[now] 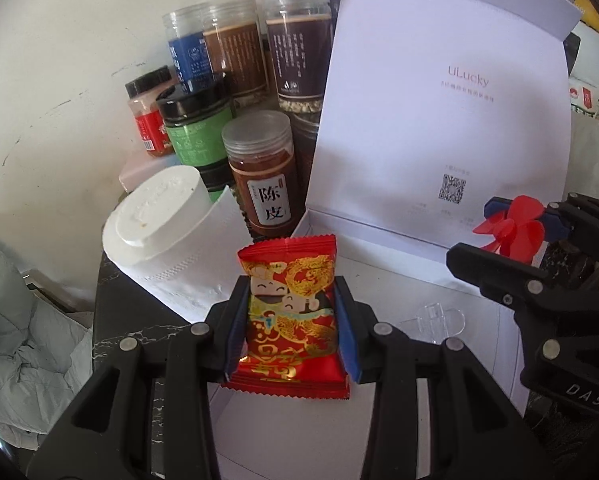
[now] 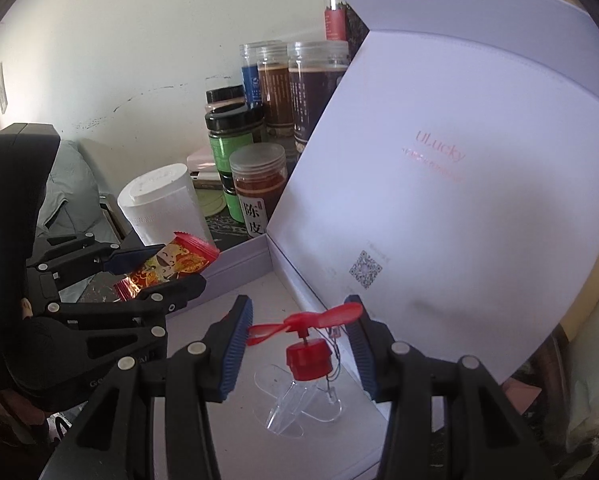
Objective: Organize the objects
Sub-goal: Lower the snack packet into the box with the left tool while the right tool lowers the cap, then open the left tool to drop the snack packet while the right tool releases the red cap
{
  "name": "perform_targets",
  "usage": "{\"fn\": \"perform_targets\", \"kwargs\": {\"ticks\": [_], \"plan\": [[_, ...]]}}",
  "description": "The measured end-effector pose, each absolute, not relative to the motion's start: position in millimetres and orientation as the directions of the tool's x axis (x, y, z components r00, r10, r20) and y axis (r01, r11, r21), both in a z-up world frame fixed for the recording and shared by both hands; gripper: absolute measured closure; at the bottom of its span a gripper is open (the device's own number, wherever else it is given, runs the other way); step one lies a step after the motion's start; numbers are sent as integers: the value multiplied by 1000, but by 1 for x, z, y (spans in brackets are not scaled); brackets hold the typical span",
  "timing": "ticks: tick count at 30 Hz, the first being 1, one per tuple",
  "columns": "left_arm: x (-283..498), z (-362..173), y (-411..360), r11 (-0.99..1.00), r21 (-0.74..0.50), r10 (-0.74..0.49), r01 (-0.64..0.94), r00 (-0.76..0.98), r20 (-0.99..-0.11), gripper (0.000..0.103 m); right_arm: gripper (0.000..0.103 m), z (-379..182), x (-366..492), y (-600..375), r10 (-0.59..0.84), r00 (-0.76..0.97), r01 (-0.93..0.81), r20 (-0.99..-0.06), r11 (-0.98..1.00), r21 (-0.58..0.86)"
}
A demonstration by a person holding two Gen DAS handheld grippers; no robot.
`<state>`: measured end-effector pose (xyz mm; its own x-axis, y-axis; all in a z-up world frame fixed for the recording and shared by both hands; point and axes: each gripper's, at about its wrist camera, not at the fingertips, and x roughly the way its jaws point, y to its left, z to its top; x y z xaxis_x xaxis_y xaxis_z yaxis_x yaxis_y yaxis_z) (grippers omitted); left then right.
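My left gripper (image 1: 289, 292) is shut on a red and gold snack packet (image 1: 291, 320), its blue pads pressing both long sides; it hangs over the near left part of an open white box (image 1: 399, 292). The same packet (image 2: 167, 264) and left gripper (image 2: 181, 266) show at the left of the right wrist view. My right gripper (image 2: 299, 312) is shut on a small red propeller fan (image 2: 305, 356), with the blade tips against the pads, over the box floor (image 2: 267, 300). A clear plastic stand (image 2: 291, 408) lies on that floor. In the left wrist view the right gripper (image 1: 483, 228) holds the fan (image 1: 511, 232) at the right.
The box lid (image 1: 439, 120) stands upright behind, with a QR code on it. Left of it are several spice jars (image 1: 259, 176) and a white paper roll (image 1: 167, 220) on a dark marble top (image 1: 115, 320). Grey cloth (image 1: 19, 340) lies beyond the left edge.
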<state>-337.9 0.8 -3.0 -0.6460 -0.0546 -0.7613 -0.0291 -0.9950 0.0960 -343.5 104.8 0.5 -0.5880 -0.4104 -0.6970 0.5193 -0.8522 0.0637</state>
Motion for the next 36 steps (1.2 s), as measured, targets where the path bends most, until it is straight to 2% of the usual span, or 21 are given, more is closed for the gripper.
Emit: {"fn": "perform_targets", "kwargs": {"ticks": [18, 36], "plan": [[-352, -43, 2, -996, 67, -29, -55, -523, -852, 65, 55, -23, -358, 93, -394, -511, 535, -764, -842, 77], [-351, -47, 9, -997, 59, -22, -57, -513, -858, 63, 55, -35, -365, 93, -366, -470, 509, -803, -856, 93]]}}
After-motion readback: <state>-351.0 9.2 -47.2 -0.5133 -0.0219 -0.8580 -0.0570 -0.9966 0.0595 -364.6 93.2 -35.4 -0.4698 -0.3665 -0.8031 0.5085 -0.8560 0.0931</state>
